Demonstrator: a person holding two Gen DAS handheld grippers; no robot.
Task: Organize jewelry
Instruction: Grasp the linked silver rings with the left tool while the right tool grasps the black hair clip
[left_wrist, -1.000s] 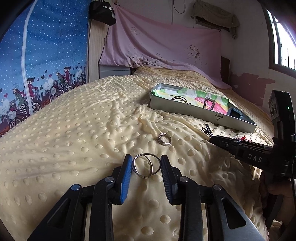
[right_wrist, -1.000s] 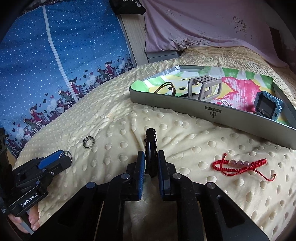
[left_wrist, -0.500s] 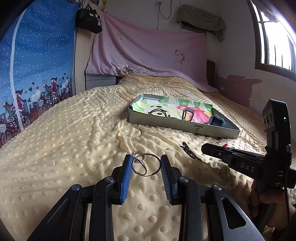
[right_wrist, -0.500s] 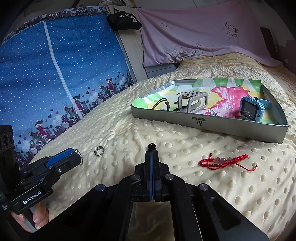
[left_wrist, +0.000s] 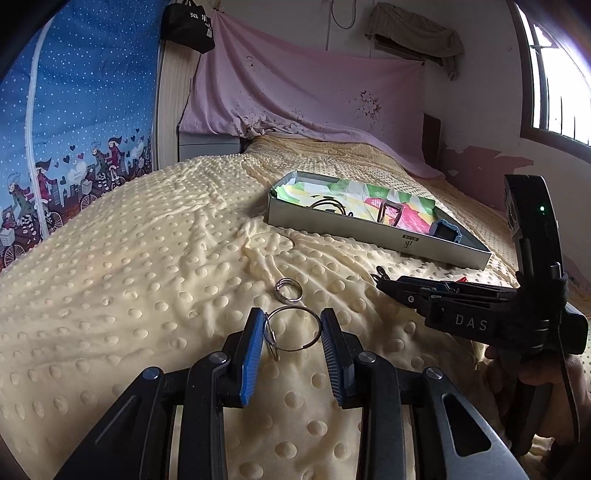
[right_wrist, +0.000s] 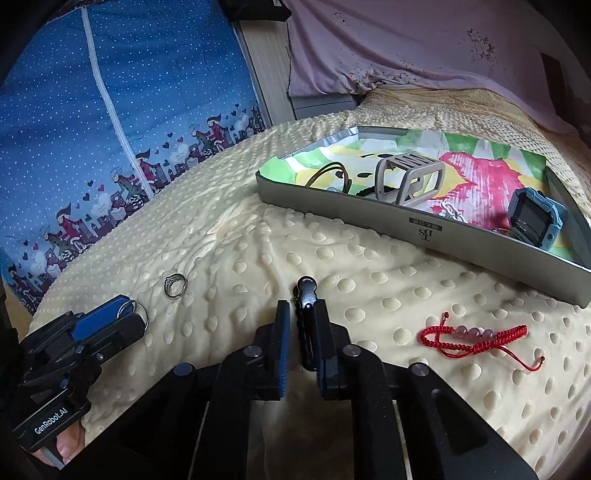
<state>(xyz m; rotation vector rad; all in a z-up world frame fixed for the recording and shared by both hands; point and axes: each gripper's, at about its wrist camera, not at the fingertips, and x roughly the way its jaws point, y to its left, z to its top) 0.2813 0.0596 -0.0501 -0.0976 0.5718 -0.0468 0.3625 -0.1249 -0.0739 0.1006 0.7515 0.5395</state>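
My left gripper (left_wrist: 292, 324) is shut on a large silver hoop ring (left_wrist: 293, 329) with a smaller ring hanging from it, held just above the yellow blanket. It also shows in the right wrist view (right_wrist: 129, 314). A small silver ring (left_wrist: 289, 290) lies on the blanket just beyond it, also seen in the right wrist view (right_wrist: 175, 285). My right gripper (right_wrist: 302, 317) has its jaws slightly apart around a black hair clip (right_wrist: 306, 295) that rests against the right finger. A red beaded bracelet (right_wrist: 476, 338) lies to its right. A grey tray (right_wrist: 424, 232) holds a blue watch (right_wrist: 535, 218) and a grey clip (right_wrist: 408, 175).
The dotted yellow blanket (left_wrist: 147, 277) covers the whole bed. A blue patterned curtain (right_wrist: 110, 110) hangs at the left, a pink sheet (left_wrist: 314, 96) on the back wall. The tray (left_wrist: 369, 229) lies far right of centre.
My right gripper, fully shut half a second ago, now has its jaws slightly apart with the black clip between them. My left gripper keeps the hoop ring and has tilted.
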